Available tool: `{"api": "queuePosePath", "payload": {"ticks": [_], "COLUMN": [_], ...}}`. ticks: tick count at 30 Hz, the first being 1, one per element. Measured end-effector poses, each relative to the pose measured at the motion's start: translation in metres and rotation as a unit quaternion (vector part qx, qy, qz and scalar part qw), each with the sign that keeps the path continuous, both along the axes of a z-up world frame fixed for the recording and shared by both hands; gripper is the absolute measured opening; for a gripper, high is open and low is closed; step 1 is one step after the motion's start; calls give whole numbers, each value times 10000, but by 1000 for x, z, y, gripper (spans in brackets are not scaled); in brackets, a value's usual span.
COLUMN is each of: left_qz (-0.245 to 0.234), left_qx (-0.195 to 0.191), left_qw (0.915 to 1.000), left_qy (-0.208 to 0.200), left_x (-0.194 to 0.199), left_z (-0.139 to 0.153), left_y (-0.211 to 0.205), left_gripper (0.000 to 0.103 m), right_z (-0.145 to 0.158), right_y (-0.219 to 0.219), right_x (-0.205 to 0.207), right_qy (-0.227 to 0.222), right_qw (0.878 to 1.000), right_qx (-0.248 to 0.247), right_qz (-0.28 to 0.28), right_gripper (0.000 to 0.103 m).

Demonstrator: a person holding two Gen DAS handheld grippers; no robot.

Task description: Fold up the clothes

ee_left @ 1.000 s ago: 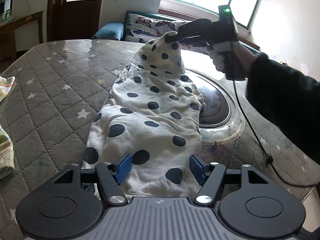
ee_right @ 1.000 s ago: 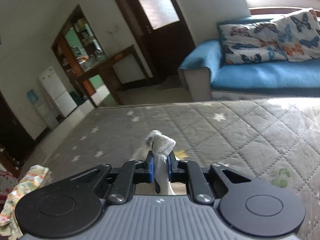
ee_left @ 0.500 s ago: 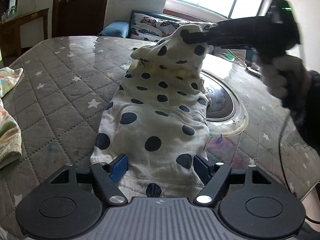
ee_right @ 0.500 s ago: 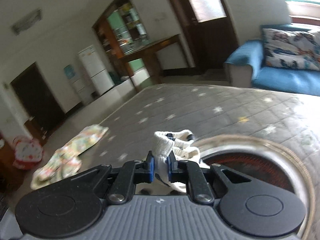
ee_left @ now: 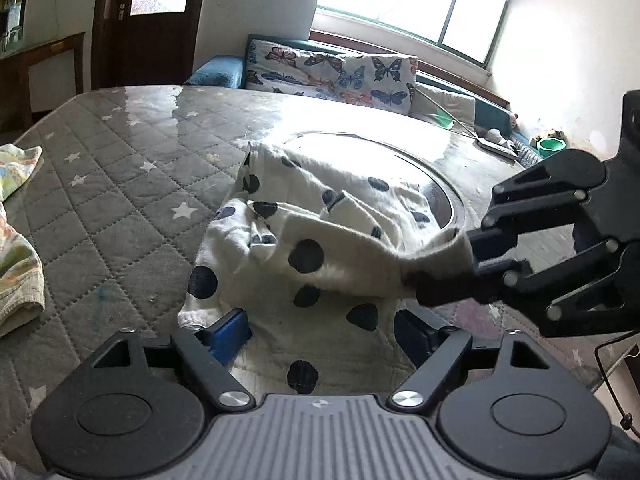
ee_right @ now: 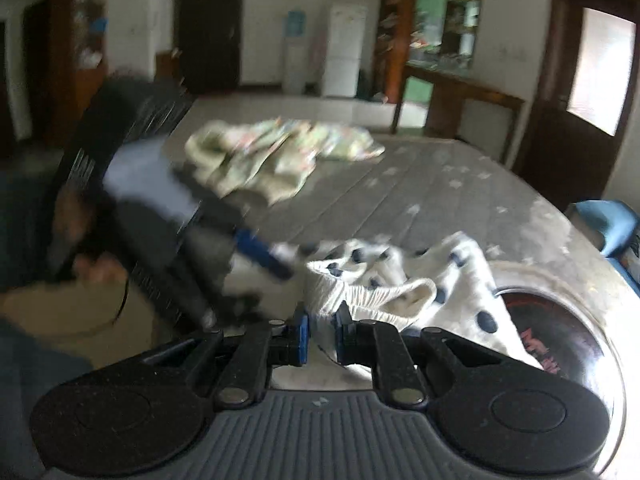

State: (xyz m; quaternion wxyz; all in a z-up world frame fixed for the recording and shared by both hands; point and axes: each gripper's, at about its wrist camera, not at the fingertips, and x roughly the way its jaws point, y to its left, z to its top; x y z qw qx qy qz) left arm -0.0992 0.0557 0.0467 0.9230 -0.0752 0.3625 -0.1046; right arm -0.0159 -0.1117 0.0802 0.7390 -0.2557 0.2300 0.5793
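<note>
Left wrist view shows the polka-dot garment on the quilted worktop, its far end pinched in the right tongs. Left tongs stand apart, astride the near hem. Judged risks: the pinched edge slipping free, or the fold landing crooked.

Left claw: motion-blurred in the right wrist view, its spread unreadable there.
Floral cloth: cut off at 9 o'clock.
Polka-dot garment: near hem hidden under the camera body.
Round inset: lettering blurred, illegible.
</note>
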Motion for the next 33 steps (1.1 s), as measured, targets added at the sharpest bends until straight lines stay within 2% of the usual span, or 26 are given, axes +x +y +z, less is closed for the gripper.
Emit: {"api": "queuePosePath", "payload": {"ticks": [5,10,15,18,21,24,29,33], "left_qz": [44,63,48,130,235,331,385,183], "left_qx": [22,30,90,125,63,42,-14,-213], "left_qw": [9999,9998,9996,9994,9993,9992,9981,9975], "left_qy": [-134,-210,-270,-304,-271,-236,-479,-647], "left_x": [-14,-24,-33,-41,-50,-55,-58,-43], "left_z": [6,9,11,12,9,10,27,43], "left_y": [5,8,8,16,29,38,44,34], "left_gripper": [86,88,88,91,91,91,91,90], "right_z": [1,14,50,61,39,2,-12,-17], "right_y": [-4,-7,-7,-7,-1,1,-6,-6], "right_x": [-8,7,29,4,-24,-46,-55,-61], "right_qy": [-156,34,-1,-509,-946,-1282,-1483,-1581], "right_qw": [9999,9991,9918,9926,9937,9867,9800,9774], "right_qx": [-61,73,819,1018,480,-297,-566,-632], "right_qz": [-22,-414,-984,-413,372,958,1198,1257], "right_gripper": [12,12,12,12,12,12,13,13]}}
